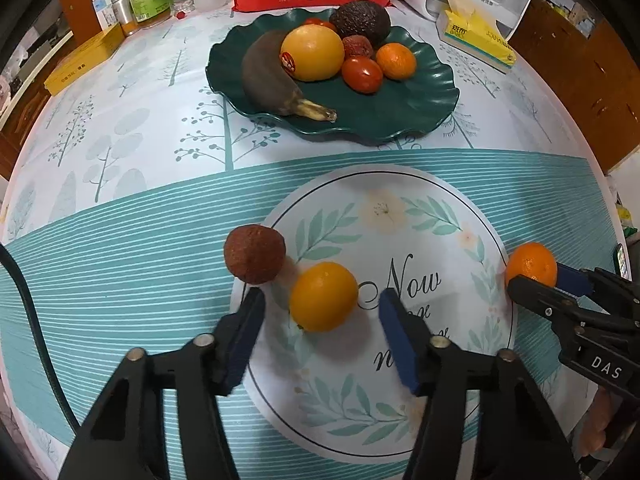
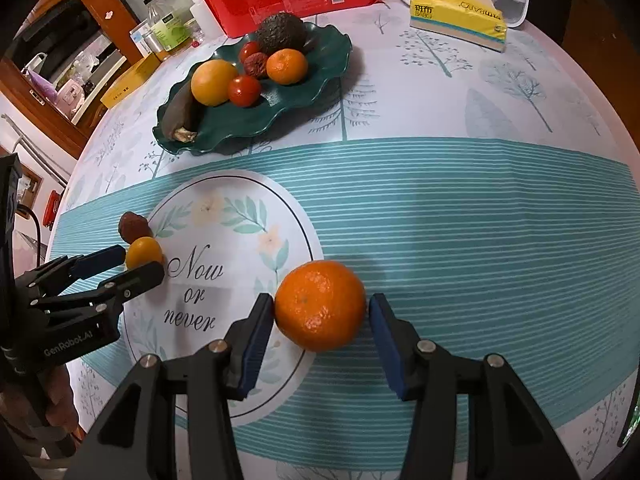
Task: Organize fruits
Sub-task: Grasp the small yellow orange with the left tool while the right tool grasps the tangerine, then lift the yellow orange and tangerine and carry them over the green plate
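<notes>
Left gripper, lower centre: small round yellow-orange fruit bracketed by narrowed, untouching jaws | right gripper: round orange mandarin clamped | dark-green wavy plate seen beyond, upper centre.

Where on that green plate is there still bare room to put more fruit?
The near half of the green plate is bare, from the banana stem across to the right rim, in front of the tomato and tangerine. The far half is crowded: the big yellow citrus, the avocado and small fruits lie packed together.
</notes>
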